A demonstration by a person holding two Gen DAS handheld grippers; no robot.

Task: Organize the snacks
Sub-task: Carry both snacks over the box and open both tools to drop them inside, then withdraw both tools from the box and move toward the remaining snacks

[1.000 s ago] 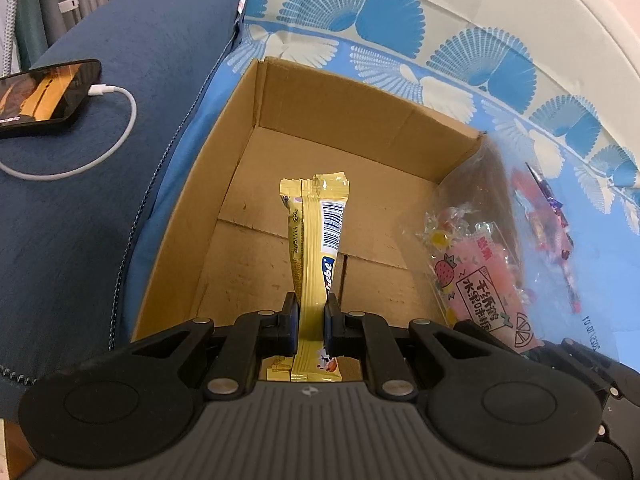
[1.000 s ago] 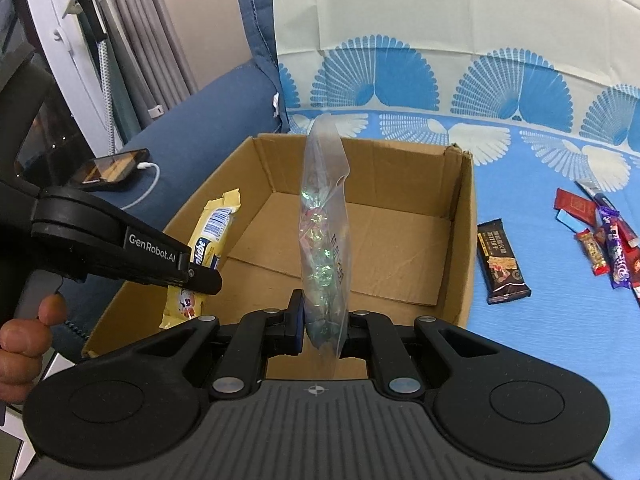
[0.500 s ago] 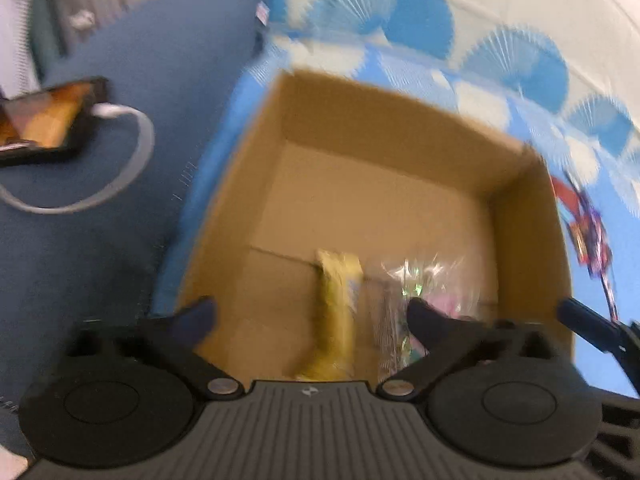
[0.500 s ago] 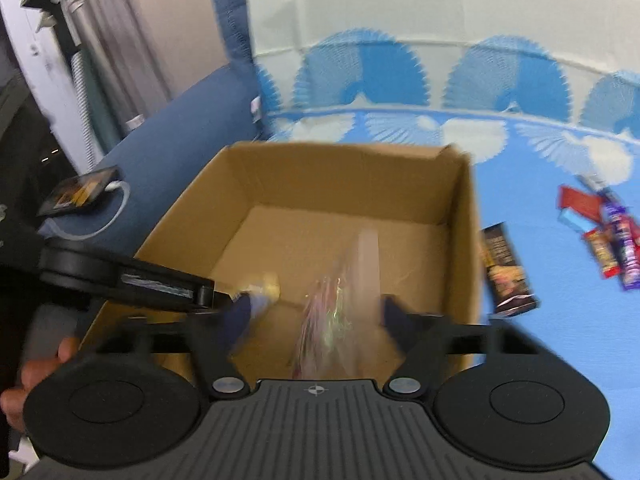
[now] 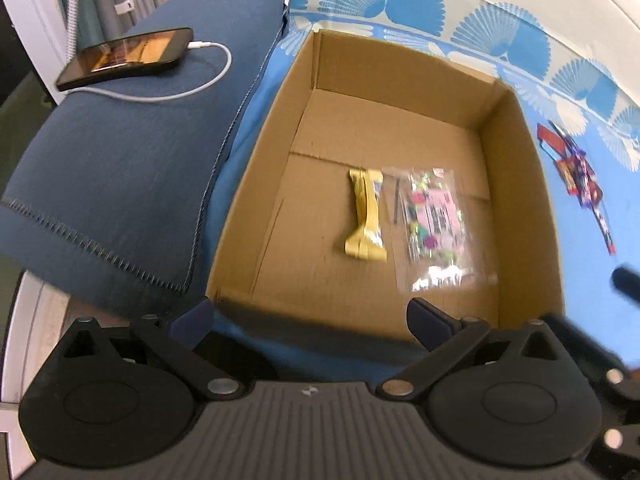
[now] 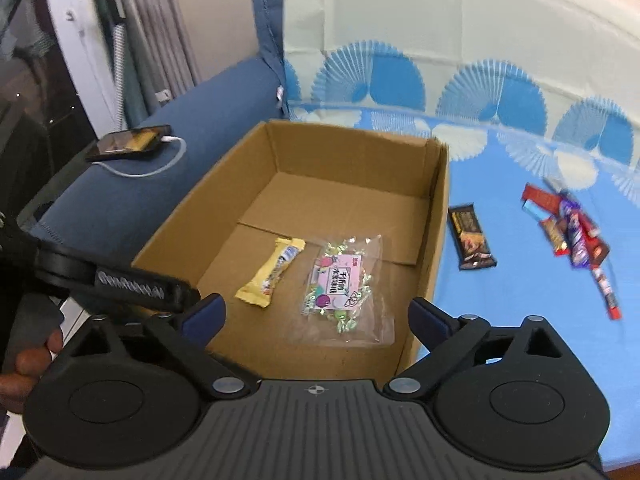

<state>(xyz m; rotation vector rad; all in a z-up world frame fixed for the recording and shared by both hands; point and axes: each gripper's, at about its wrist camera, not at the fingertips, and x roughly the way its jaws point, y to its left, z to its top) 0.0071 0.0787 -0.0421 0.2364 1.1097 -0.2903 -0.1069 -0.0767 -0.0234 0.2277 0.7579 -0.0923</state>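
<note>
The cardboard box (image 5: 516, 208) sits on the blue patterned bed cover (image 6: 520, 320), against the blue sofa arm (image 5: 120, 168). Both grippers hover above its near edge: left gripper (image 5: 308, 320) and right gripper (image 6: 316, 314), each with fingers spread wide and empty. On the box floor the clear candy bag (image 6: 344, 284) lies just right of the yellow snack bar (image 6: 270, 272). Loose snacks (image 6: 572, 232) lie right of the box.

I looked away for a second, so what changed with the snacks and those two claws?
Both let go: the left gripper dropped the yellow snack bar, the right gripper the clear candy bag. Both lie flat in the cardboard box, jaws wide open. The box and the phone stayed put.
</note>
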